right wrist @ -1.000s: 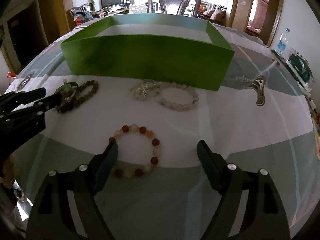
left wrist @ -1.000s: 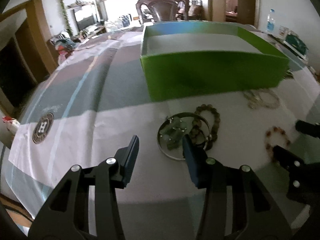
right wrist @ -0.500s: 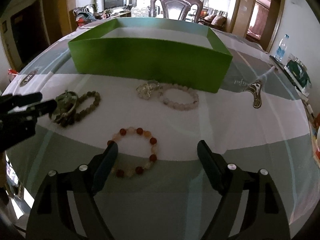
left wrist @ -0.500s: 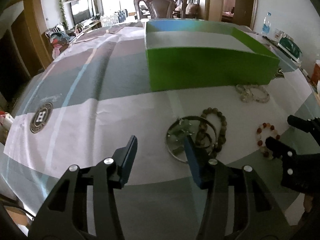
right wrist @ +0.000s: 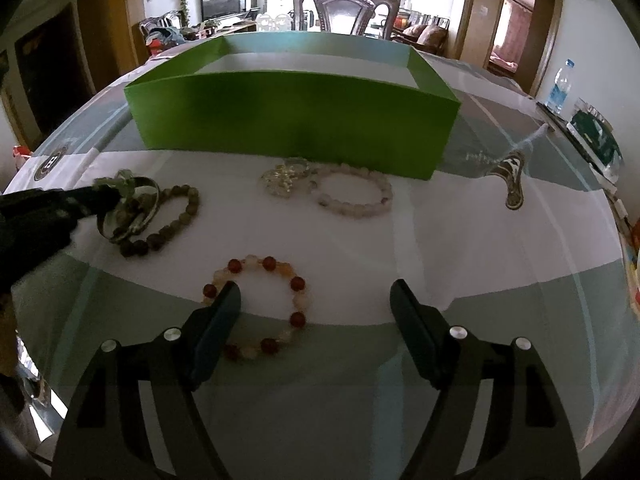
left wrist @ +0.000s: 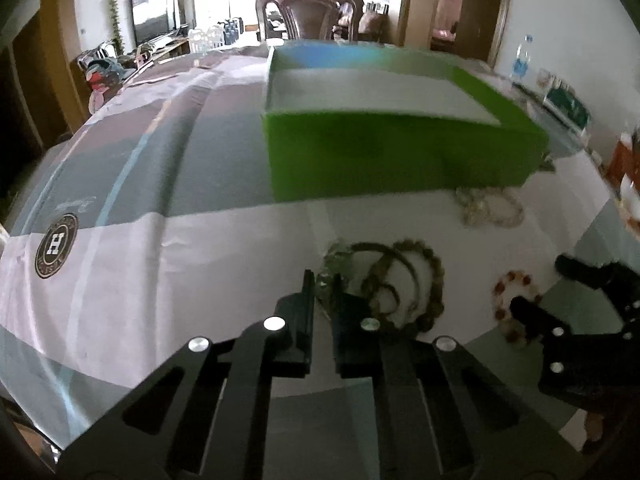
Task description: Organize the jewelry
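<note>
The left gripper is closing, its jaws pinching what seems to be the pale green charm on the metal bangle, which overlaps a brown bead bracelet near the table's left edge. The right gripper hangs spread wide above a red and cream bead bracelet at the near edge. A green box stands mid-table on the grey and white cloth; pale bracelets lie against its front wall. A carved chair stands beyond.
</note>
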Action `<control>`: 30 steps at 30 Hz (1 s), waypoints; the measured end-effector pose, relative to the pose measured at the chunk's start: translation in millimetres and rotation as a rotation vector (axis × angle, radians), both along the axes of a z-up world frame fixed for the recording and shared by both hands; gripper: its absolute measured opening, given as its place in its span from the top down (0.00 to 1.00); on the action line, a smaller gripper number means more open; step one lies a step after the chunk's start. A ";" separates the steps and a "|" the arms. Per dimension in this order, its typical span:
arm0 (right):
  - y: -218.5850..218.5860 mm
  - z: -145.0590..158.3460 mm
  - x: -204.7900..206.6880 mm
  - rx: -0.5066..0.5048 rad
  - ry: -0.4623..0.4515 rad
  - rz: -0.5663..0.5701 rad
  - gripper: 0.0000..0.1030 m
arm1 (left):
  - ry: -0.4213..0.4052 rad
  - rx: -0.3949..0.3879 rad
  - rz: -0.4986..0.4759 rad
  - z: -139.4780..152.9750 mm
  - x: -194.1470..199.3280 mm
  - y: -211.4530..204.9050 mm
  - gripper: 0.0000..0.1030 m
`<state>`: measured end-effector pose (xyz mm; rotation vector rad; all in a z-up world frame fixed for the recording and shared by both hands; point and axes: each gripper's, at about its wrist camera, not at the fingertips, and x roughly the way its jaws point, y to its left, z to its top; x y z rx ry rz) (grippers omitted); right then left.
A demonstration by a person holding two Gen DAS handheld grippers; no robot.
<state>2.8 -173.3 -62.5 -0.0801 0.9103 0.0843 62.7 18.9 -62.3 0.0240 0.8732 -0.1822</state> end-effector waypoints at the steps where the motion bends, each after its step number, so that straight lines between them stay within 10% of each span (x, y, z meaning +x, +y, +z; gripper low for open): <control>1: -1.6 0.0 0.4 0.002 0.001 -0.005 0.26 | -0.016 0.002 0.007 5.0 -2.1 2.4 0.92; 11: -0.3 -0.1 1.3 -0.011 -0.008 -0.019 0.26 | -0.010 0.020 0.068 7.5 -16.1 28.2 0.92; 18: 11.3 2.9 -1.8 -0.014 -0.019 0.044 0.55 | 0.025 0.033 0.100 -10.4 -9.9 34.4 0.85; 21: 10.8 3.3 -2.0 -0.010 -0.018 0.039 0.55 | 0.024 0.044 0.106 -12.8 -8.5 36.6 0.68; 27: 9.7 3.2 -2.0 0.000 -0.024 0.044 0.57 | 0.023 0.034 0.106 -17.3 -5.9 42.1 0.75; 30: 9.9 3.9 -3.3 0.032 -0.016 0.070 0.87 | 0.027 0.012 0.100 -17.8 -7.1 45.3 0.84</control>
